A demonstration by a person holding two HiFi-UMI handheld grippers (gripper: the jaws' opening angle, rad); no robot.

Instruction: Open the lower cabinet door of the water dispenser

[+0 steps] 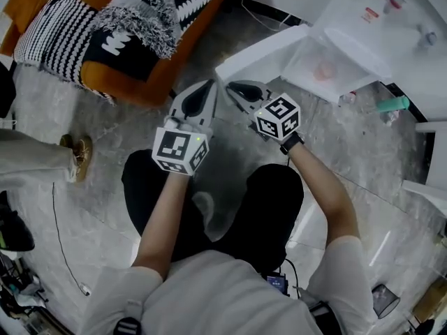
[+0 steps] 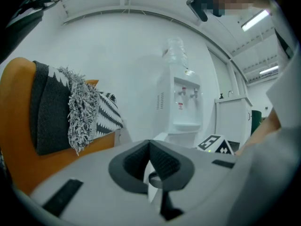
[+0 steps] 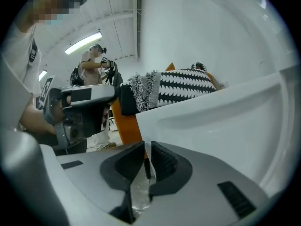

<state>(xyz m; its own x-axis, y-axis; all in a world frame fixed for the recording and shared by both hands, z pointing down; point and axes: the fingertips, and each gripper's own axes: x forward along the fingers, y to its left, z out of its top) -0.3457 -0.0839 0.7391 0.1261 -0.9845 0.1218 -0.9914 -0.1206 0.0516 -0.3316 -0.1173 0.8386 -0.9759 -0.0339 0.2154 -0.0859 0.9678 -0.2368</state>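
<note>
Head view: grey floor (image 1: 49,208) and orange sofa (image 1: 150,75) are seen left of the water dispenser (image 1: 377,26). Left gripper (image 1: 209,84) is closed, right gripper (image 1: 230,86) nearly closed.

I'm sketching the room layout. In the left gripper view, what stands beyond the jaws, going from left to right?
From the left: orange sofa → fringed black-and-white throw → water dispenser → white cabinet.
</note>
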